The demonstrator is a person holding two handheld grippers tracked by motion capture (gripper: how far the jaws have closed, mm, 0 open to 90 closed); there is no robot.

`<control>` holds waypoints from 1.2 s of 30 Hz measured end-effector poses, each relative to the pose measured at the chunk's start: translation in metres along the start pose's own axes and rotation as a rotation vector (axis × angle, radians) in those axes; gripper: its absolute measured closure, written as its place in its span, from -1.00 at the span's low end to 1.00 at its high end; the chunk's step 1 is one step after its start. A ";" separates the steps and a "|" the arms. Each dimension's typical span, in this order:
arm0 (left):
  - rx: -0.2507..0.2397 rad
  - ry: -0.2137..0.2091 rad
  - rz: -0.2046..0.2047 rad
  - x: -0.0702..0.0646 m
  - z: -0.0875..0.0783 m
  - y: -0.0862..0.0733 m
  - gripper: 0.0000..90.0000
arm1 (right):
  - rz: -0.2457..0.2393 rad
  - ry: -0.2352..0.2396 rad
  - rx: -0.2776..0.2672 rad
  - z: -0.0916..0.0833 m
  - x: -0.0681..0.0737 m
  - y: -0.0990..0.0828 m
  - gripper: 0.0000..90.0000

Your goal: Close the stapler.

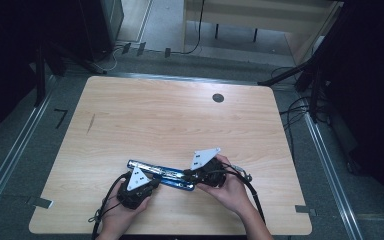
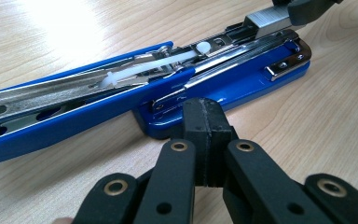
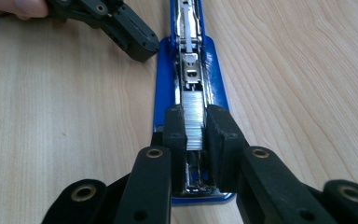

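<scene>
From above, the blue stapler [image 1: 162,175] lies opened out near the front edge of the table [image 1: 145,115], the left gripper [image 1: 147,186] at its near side, the right gripper [image 1: 189,175] at its right end. Left gripper view: jaws pressed together, empty, tips at the stapler's base. Right gripper view: jaws nearly closed, pinching a strip of staples [image 3: 194,119] over the open staple channel.

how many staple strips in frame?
1. A silver strip of staples sits between the right gripper pads, over the open blue metal stapler magazine channel. More may be hidden inside the channel.
</scene>
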State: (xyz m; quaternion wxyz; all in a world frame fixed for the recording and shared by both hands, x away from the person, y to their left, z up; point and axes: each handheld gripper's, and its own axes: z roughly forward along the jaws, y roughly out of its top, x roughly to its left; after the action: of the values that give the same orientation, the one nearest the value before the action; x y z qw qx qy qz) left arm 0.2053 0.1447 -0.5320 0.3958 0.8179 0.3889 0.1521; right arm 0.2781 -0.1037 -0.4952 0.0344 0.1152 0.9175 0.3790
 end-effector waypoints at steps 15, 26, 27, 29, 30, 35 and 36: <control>0.001 0.001 0.001 0.000 0.000 0.000 1.00 | 0.000 -0.011 0.007 0.000 -0.001 0.001 0.77; 0.002 0.003 0.002 0.000 0.000 0.000 1.00 | -0.006 -0.011 0.014 0.001 -0.002 0.001 0.77; 0.003 0.003 0.004 0.000 0.000 0.000 1.00 | -0.008 -0.011 0.016 0.002 -0.001 0.001 0.77; 0.002 0.003 0.002 0.000 0.000 0.000 1.00 | -0.011 -0.009 0.019 0.002 -0.001 0.001 0.77; 0.002 0.003 0.002 0.000 0.000 0.000 1.00 | -0.012 -0.009 0.019 0.002 -0.001 0.001 0.77; 0.002 0.003 0.002 0.000 0.000 0.000 1.00 | -0.016 -0.010 0.017 0.002 -0.002 0.001 0.77; 0.002 0.003 0.002 0.000 0.000 0.000 1.00 | -0.013 -0.010 0.018 0.002 -0.002 0.001 0.77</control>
State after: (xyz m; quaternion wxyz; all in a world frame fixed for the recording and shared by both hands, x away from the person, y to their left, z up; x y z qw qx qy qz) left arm 0.2052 0.1443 -0.5320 0.3941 0.8185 0.3888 0.1533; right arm 0.2807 -0.1018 -0.4963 0.0403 0.1115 0.9214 0.3700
